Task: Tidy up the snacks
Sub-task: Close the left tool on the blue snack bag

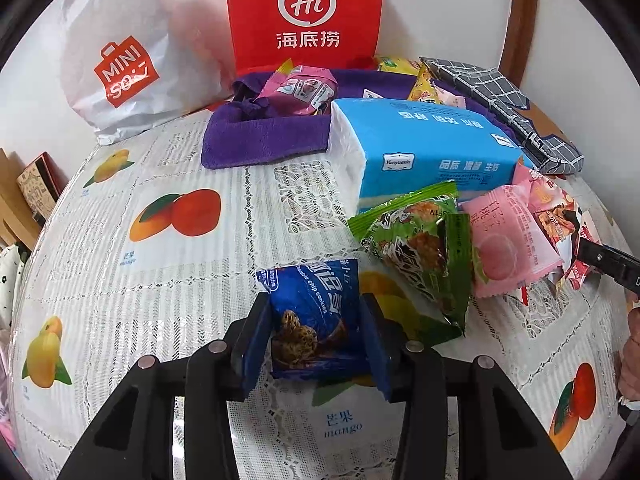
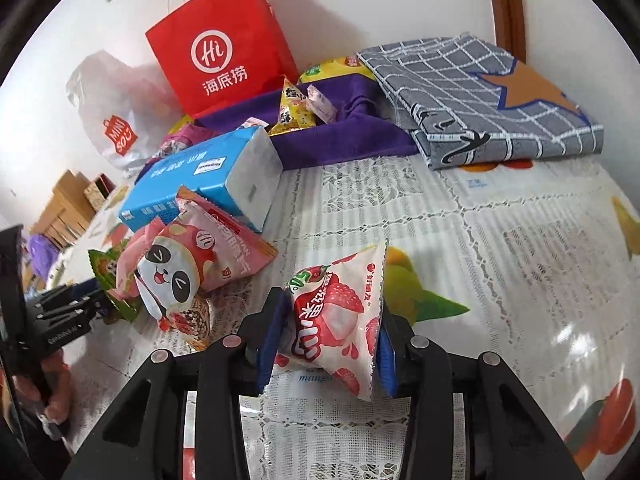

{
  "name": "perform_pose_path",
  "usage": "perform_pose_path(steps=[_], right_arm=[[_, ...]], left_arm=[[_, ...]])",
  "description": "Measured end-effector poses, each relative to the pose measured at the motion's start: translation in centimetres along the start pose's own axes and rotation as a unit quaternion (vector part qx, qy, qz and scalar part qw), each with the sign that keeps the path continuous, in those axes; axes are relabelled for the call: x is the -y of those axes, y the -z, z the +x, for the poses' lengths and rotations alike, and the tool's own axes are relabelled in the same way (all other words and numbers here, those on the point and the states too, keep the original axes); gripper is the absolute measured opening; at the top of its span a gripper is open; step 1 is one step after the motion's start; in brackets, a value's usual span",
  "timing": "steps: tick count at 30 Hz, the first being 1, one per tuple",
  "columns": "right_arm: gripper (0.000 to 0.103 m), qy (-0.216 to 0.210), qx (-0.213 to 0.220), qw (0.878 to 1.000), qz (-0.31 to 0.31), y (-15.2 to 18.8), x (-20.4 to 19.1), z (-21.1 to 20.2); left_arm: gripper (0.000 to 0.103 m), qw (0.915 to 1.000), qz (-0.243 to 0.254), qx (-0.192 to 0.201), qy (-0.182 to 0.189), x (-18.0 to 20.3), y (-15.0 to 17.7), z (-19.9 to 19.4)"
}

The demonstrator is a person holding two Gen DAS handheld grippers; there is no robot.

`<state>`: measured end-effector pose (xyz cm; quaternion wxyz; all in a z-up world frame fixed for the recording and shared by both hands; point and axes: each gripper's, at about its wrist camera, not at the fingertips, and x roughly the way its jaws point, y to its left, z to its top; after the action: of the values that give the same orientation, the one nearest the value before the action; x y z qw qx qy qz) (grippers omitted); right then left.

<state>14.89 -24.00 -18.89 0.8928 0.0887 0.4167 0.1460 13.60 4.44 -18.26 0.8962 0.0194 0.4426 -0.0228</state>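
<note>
1. Left wrist view: we see the left gripper point(image 1: 316, 332) clamped on a blue chocolate chip cookie packet point(image 1: 314, 320), blue pads pressing both side edges. The packet is upright between the jaws, above the lace tablecloth point(image 1: 120, 292) with its mango prints.
2. Just right of the packet we note a green snack packet point(image 1: 424, 256), and touching its right side a pink peach packet point(image 1: 508, 248). Further right lies a small heap of mixed wrappers point(image 1: 560, 216), partly crossed by the right gripper's black finger point(image 1: 608, 264).
3. A blue tissue pack point(image 1: 424, 148) lies behind the green packet, its far end against the purple cloth tray point(image 1: 264, 140). The tray holds a pink snack pouch point(image 1: 304, 88) and more packets we cannot read.
4. Behind the tray stand a red Haidilao paper bag point(image 1: 304, 12) and, to its left, a white Miniso bag point(image 1: 124, 60).
5. Right wrist view: the right gripper point(image 2: 328, 340) grips a white lychee packet point(image 2: 340, 320), pinched between both pads, tilted, over the tablecloth.
6. To its left we log a pink panda packet point(image 2: 180, 268) leaning on the tissue pack, overlapping other wrappers.
7. A folded grey checked cloth point(image 2: 480, 100) sits at the back right, touching the purple tray's right end.
8. The left gripper appears at the left edge, in a hand point(image 2: 52, 392).
</note>
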Motion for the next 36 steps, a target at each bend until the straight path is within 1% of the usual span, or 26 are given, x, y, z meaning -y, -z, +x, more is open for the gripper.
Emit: perform_pose_path(steps=[3, 6, 10, 14, 17, 21, 25, 26, 28, 29, 30, 33, 36], right_arm=[[0.043, 0.000, -0.003, 1.000, -0.008, -0.1, -0.3, 0.1], [0.043, 0.000, -0.009, 1.000, -0.029, 0.0, -1.0, 0.3], [0.045, 0.021, -0.015, 0.998, -0.054, 0.1, -1.9, 0.5], [0.049, 0.039, -0.023, 0.996, -0.082, 0.3, -2.9, 0.9], [0.049, 0.051, -0.022, 0.994, -0.094, 0.4, -3.2, 1.0], [0.050, 0.041, -0.022, 0.995, -0.086, 0.3, -2.7, 0.8], [0.050, 0.046, -0.021, 0.995, -0.090, 0.3, -3.0, 0.9], [0.047, 0.047, -0.020, 0.994, -0.092, 0.3, -3.1, 0.8], [0.045, 0.029, -0.017, 0.995, -0.094, 0.4, -3.1, 0.6], [0.042, 0.018, -0.015, 0.995, -0.094, 0.5, -3.1, 0.4], [0.041, 0.012, -0.012, 0.995, -0.093, 0.6, -3.1, 0.3], [0.039, 0.001, -0.001, 0.996, -0.089, 0.6, -3.0, -0.3], [0.038, -0.004, -0.004, 0.997, -0.071, 0.5, -2.5, -0.4]], left_arm=[[0.042, 1.0000, 0.001, 0.000, -0.001, 0.0, 0.0, 0.0], [0.042, 1.0000, 0.001, 0.000, -0.001, 0.0, 0.0, 0.0], [0.042, 1.0000, 0.000, -0.001, -0.001, 0.0, 0.0, 0.0], [0.043, 1.0000, 0.000, -0.001, -0.001, -0.1, 0.0, 0.0], [0.043, 1.0000, -0.002, -0.001, 0.001, 0.0, 0.0, 0.0], [0.043, 1.0000, -0.002, -0.001, 0.000, -0.1, 0.0, 0.1], [0.043, 1.0000, -0.003, -0.001, 0.001, -0.1, 0.1, 0.1], [0.043, 1.0000, -0.002, -0.001, 0.001, -0.1, 0.0, 0.1], [0.043, 1.0000, -0.002, -0.001, 0.001, -0.1, 0.0, 0.0], [0.043, 1.0000, -0.003, -0.001, 0.001, -0.1, 0.0, 0.0], [0.043, 1.0000, -0.004, 0.000, 0.002, -0.1, 0.0, 0.0], [0.041, 1.0000, -0.009, 0.000, 0.001, -0.1, 0.2, -0.2], [0.041, 0.9999, -0.012, -0.002, 0.010, -0.2, 0.7, -0.8]])
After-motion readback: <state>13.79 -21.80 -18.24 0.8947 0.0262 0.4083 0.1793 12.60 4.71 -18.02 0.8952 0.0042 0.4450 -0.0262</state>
